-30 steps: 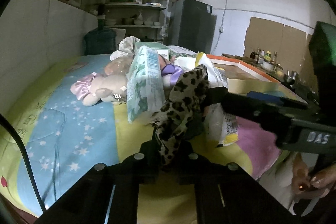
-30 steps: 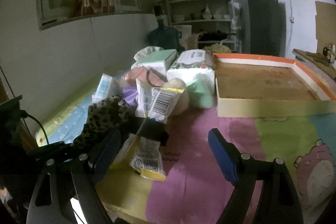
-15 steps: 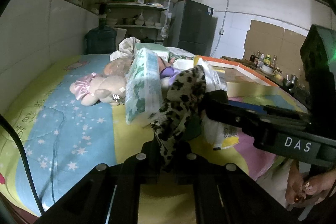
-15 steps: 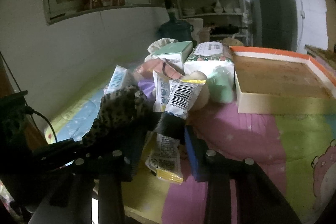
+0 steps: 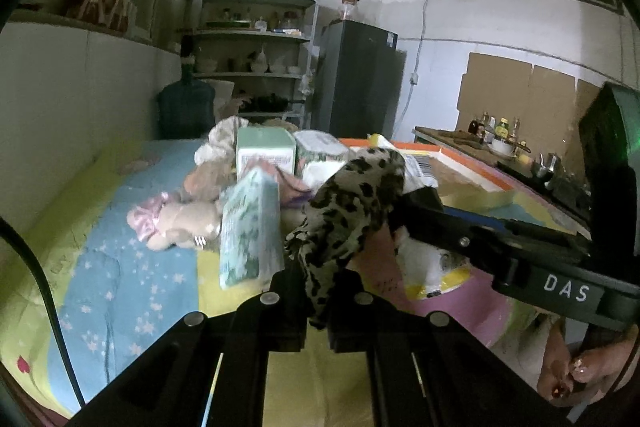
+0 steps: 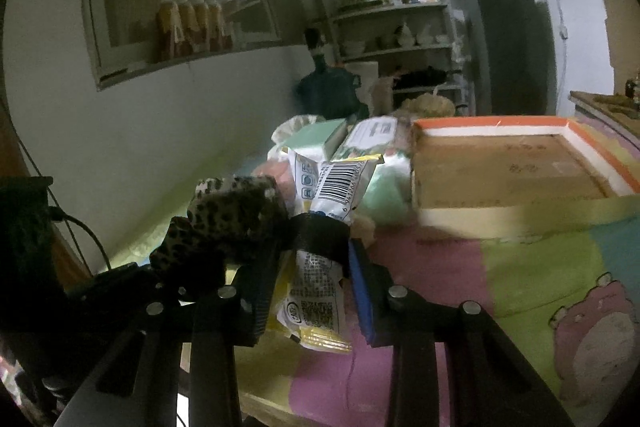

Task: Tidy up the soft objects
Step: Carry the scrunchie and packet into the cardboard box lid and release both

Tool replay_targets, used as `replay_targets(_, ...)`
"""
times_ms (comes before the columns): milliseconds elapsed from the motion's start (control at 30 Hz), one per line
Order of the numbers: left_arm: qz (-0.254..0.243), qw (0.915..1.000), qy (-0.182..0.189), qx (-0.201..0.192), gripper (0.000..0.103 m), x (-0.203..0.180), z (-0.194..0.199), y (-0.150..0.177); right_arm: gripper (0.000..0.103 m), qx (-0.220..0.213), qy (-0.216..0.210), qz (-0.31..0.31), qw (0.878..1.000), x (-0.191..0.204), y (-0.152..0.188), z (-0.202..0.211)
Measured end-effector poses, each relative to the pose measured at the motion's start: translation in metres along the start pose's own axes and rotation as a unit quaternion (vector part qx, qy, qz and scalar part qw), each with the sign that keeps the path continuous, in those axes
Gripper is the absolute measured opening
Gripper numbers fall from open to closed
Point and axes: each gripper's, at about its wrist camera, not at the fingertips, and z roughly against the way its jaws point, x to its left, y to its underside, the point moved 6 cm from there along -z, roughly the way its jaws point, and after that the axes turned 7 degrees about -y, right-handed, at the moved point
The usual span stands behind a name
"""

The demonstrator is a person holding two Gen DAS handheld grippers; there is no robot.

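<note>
Now we hold both grippers over the pastel patchwork mat. Our left gripper has its black jaws pressed together on a leopard-print fabric scrunchie, which bunches up above the fingertips. Our right gripper has just been closing its jaws, and its black and blue pads now clamp a crinkly white-and-yellow snack packet with a barcode, held upright and lifted off the mat beside the scrunchie. Behind them lies a heap of soft things: a pale plush toy with a pink bow, a green-and-white tissue pack standing on end and a mint-green carton. To the right sits a shallow cardboard tray with an orange rim, well apart from both grippers.
</note>
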Motion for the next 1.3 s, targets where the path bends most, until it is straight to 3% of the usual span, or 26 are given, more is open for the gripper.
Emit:
replay_targets(233, 0.009, 0.9999, 0.002, -0.009, 0.007, -0.013, 0.000, -0.019, 0.036, -0.030, 0.018, 0.005, 0.999, -0.014, -0.016, 0.024)
replay_targets(567, -0.022, 0.9985, 0.024, -0.044, 0.007, -0.055, 0.007, -0.057, 0.036, -0.068, 0.053, 0.007, 0.996, -0.053, -0.045, 0.065)
replay_targets(1033, -0.005, 0.9991, 0.039, -0.013, 0.007, -0.113, -0.034, -0.084, 0.033, -0.088, 0.107, 0.012, 0.990, -0.119, -0.070, 0.109)
replay_targets(1300, 0.006, 0.9997, 0.023, 0.009, 0.007, -0.152, -0.072, -0.087, 0.031, -0.078, 0.099, -0.016, 0.992, -0.176, -0.081, 0.112)
